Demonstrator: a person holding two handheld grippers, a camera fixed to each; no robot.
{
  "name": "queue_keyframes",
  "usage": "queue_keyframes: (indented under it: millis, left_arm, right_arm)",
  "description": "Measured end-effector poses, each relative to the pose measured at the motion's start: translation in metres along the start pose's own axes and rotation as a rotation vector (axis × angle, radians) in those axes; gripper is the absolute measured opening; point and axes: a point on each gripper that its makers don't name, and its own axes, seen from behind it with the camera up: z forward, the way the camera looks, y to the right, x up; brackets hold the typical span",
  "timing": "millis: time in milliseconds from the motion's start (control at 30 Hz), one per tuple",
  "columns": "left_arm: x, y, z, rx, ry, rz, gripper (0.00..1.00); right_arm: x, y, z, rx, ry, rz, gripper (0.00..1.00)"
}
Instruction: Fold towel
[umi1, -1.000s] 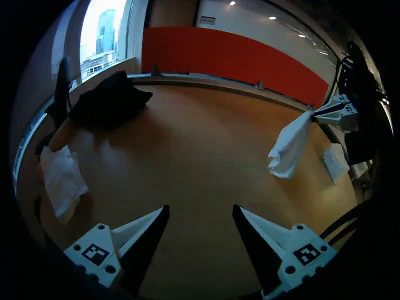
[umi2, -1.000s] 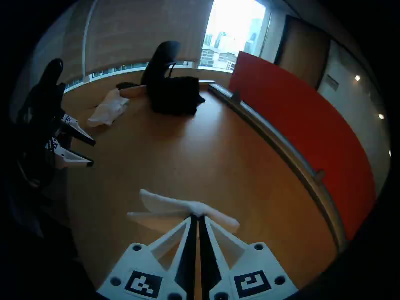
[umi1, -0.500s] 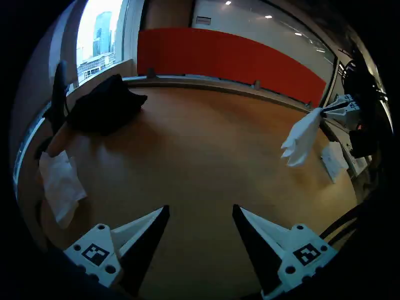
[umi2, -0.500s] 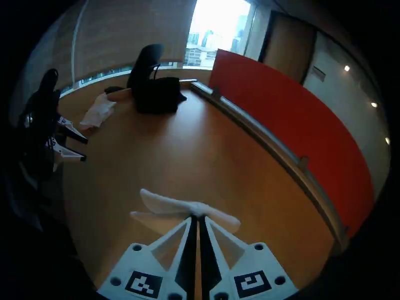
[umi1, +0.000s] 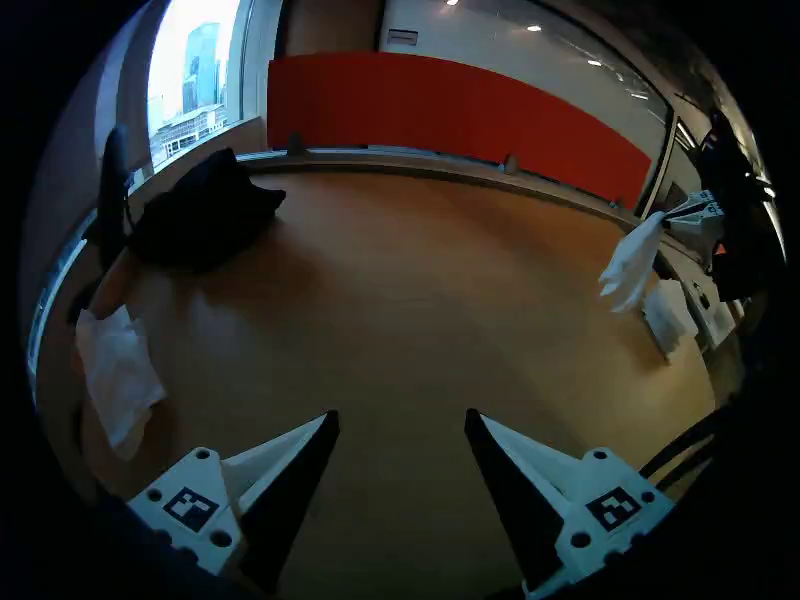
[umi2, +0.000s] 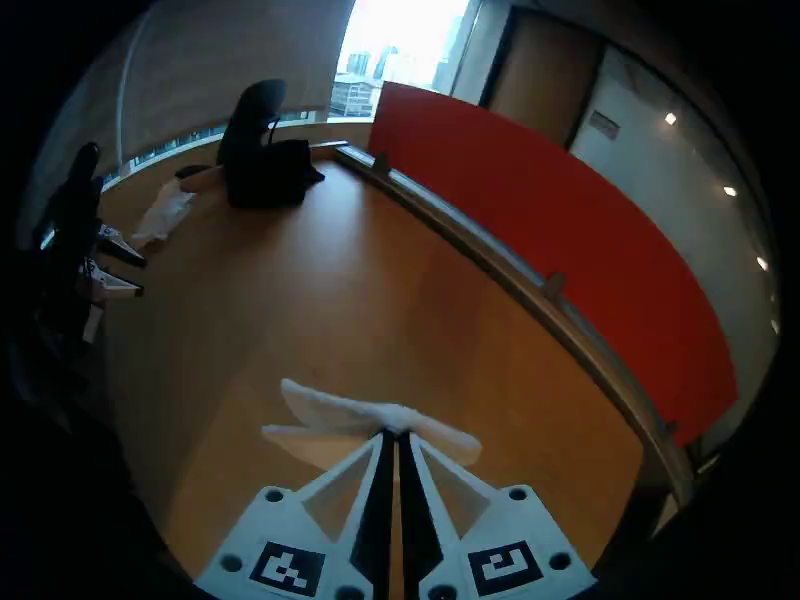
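Pinched tight between the closed fingers of the right gripper (umi2: 392, 437): white towel (umi2: 375, 413), hanging limp above the wooden table (umi1: 400, 300). Spread wide at the left gripper (umi1: 400, 414), gripping nothing. Over near the black bag (umi1: 205, 210), another crumpled white cloth (umi1: 115, 370).

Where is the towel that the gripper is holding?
The towel dangles from the shut right gripper, at the right of the left gripper view, over the wooden table near the red wall's end.
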Motion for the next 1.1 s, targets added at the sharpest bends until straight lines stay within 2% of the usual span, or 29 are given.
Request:
queue_keyframes:
  millis: [367, 667, 1100]
  left_arm:
    - [0.004, 0.006, 0.004, 0.007, -0.010, 0.002, 0.94]
    - [0.007, 0.012, 0.007, 0.012, -0.015, 0.011, 0.93]
    - [0.013, 0.022, 0.012, 0.010, -0.022, 0.023, 0.93]
  right_arm:
    - [-0.039, 0.061, -0.024, -0.071, -0.056, 0.017, 0.03]
    - [-0.067, 0.107, -0.039, -0.122, -0.083, 0.076, 0.03]
    - [-0.101, 0.151, -0.070, -0.177, -0.143, 0.085, 0.03]
